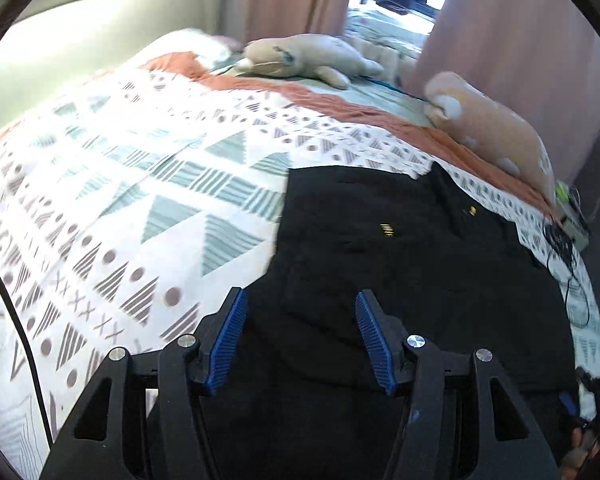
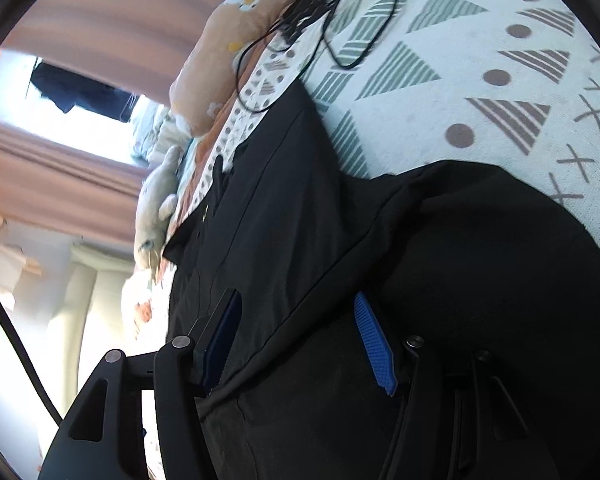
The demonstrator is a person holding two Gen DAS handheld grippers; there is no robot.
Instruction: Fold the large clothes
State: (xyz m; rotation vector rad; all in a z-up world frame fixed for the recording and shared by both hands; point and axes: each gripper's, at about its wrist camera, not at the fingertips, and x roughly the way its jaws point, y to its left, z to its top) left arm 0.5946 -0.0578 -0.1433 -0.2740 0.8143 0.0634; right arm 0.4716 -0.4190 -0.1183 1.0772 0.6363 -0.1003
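Both fingers of the left gripper [image 1: 300, 300] are spread apart over one black garment [image 1: 400, 248], holding nothing. Fingers of the right gripper [image 2: 298, 304] are also apart, above the same garment [image 2: 300, 220]. It lies flat on the patterned bedspread [image 1: 140, 184], its long axis running toward the two plush toys [image 1: 300, 58] beyond it. One black cable [image 2: 340, 24] lies beside it.

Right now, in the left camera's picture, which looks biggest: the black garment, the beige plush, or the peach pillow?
1. Black garment, by far the largest.
2 and 3. Peach pillow and beige plush look about alike. The plush lies farther from the camera, so I can't rank these two.
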